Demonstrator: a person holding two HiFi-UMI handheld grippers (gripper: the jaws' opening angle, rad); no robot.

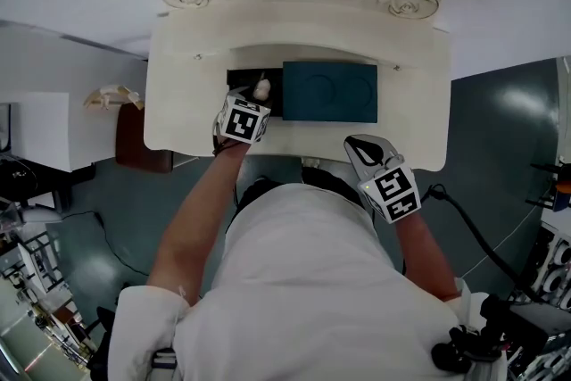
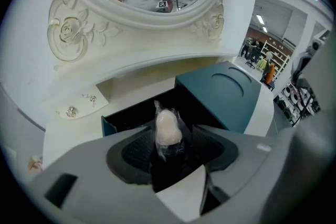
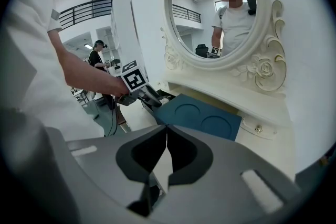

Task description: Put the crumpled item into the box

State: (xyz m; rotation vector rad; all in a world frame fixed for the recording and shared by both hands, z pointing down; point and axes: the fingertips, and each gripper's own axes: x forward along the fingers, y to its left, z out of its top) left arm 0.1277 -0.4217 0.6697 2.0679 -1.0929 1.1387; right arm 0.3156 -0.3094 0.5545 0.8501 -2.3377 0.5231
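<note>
A dark teal box stands on the white vanity top (image 1: 196, 116), its lid (image 1: 330, 91) pushed to the right so the black inside (image 1: 243, 82) shows at the left. The crumpled item (image 2: 168, 128), pale and wrapped in clear film, stands between the fingers of my left gripper (image 2: 170, 150) over the box's open part. The jaws stand wide, with a gap on each side of the item. In the head view the crumpled item (image 1: 261, 88) shows just past the left gripper (image 1: 256, 99). My right gripper (image 3: 165, 136) is shut and empty, hanging at the vanity's front edge (image 1: 359, 144).
An ornate round mirror (image 2: 68, 34) rises behind the box. Small shiny trinkets (image 2: 71, 111) lie on the vanity top left of the box. A brown stool (image 1: 134, 143) and cables (image 1: 473, 232) are on the grey floor around the vanity.
</note>
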